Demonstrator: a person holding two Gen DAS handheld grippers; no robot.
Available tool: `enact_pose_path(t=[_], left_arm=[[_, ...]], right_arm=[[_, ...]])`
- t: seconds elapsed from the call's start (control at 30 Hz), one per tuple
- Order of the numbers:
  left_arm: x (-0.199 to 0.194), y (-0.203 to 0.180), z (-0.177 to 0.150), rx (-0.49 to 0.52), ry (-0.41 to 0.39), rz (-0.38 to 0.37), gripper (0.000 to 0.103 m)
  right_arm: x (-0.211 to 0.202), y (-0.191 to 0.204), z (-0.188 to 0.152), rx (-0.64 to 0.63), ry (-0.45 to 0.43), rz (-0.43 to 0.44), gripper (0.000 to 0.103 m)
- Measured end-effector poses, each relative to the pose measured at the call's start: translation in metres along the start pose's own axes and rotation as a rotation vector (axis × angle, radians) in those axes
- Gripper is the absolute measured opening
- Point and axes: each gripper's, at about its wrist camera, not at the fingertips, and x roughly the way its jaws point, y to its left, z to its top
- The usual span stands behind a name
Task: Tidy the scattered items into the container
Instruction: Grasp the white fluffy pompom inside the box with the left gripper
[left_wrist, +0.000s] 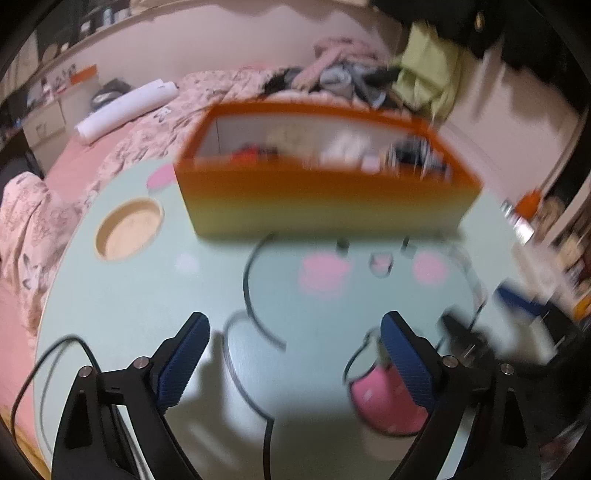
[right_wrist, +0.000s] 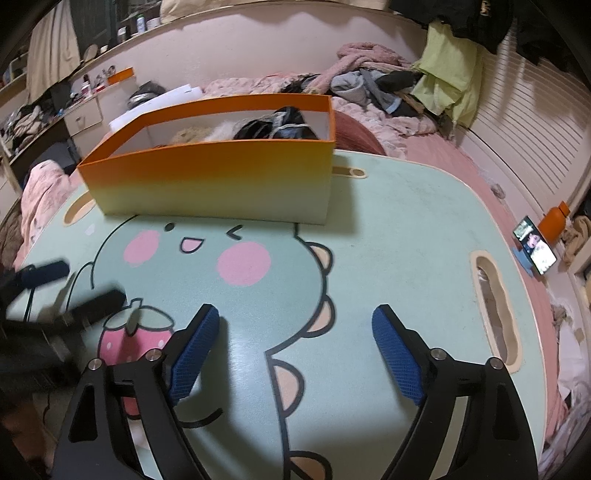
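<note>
An orange-to-yellow box (right_wrist: 214, 181) stands at the far side of the mint cartoon table (right_wrist: 388, 236). It holds a black bundle (right_wrist: 277, 123) and pale fluffy items. In the blurred left wrist view the box (left_wrist: 325, 199) holds several small items. My left gripper (left_wrist: 295, 332) is open and empty over the table, in front of the box. My right gripper (right_wrist: 295, 321) is open and empty over the table's printed dinosaur. The left gripper also shows blurred at the left edge of the right wrist view (right_wrist: 70, 288).
The table sits on a bed with pink floral bedding (left_wrist: 33, 221) and a clothes pile (right_wrist: 373, 81). A round cup recess (left_wrist: 129, 229) and an oval slot (right_wrist: 495, 310) are cut in the table. A phone (right_wrist: 533, 251) and an orange bottle (right_wrist: 554, 221) stand at the right.
</note>
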Motion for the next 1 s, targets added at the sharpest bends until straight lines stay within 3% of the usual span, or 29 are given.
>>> enact_pose_path(t=[0.17,0.27,0.33,0.4,0.47,0.53,0.67,0.7,0.73,0.77,0.87,1.0], left_arm=[[-0.016,-0.009,0.064,0.048,-0.079,0.007,0.084],[0.003,-0.015,0.1,0.069,-0.026,-0.031,0.074],[0.026,-0.023,0.119,0.09,0.027,-0.022,0.058],[0.047,-0.033,0.132,0.135,0.065,-0.013,0.057],[0.066,-0.044,0.14,0.179,0.097,-0.024,0.057],[0.079,-0.051,0.14,0.203,0.129,-0.022,0.046],[0.101,-0.057,0.143,0.243,0.173,0.01,0.042],[0.106,-0.057,0.143,0.246,0.185,0.013,0.035],[0.11,-0.056,0.143,0.244,0.194,0.019,0.021],[0.113,-0.055,0.14,0.24,0.204,0.025,0.021],[0.104,-0.054,0.137,0.241,0.165,0.008,0.021],[0.059,-0.045,0.138,0.187,0.046,-0.032,0.02]], right_arm=[[0.0,-0.002,-0.003,0.002,-0.001,-0.005,0.086],[0.0,-0.002,-0.003,0.003,-0.001,-0.006,0.086],[0.0,-0.003,-0.003,0.004,-0.001,-0.006,0.086],[0.0,-0.003,-0.003,0.004,-0.001,-0.006,0.086],[0.0,-0.002,-0.003,0.005,-0.001,-0.007,0.086],[0.0,-0.003,-0.002,0.006,-0.001,-0.008,0.086],[0.0,-0.003,-0.002,0.008,0.0,-0.009,0.086],[0.0,-0.002,-0.003,0.008,0.0,-0.009,0.086],[0.0,-0.003,-0.002,0.008,0.0,-0.01,0.086],[0.0,-0.002,-0.003,0.009,0.0,-0.01,0.086],[0.0,-0.003,-0.002,0.011,0.0,-0.011,0.086],[0.0,-0.002,-0.003,0.012,0.0,-0.013,0.086]])
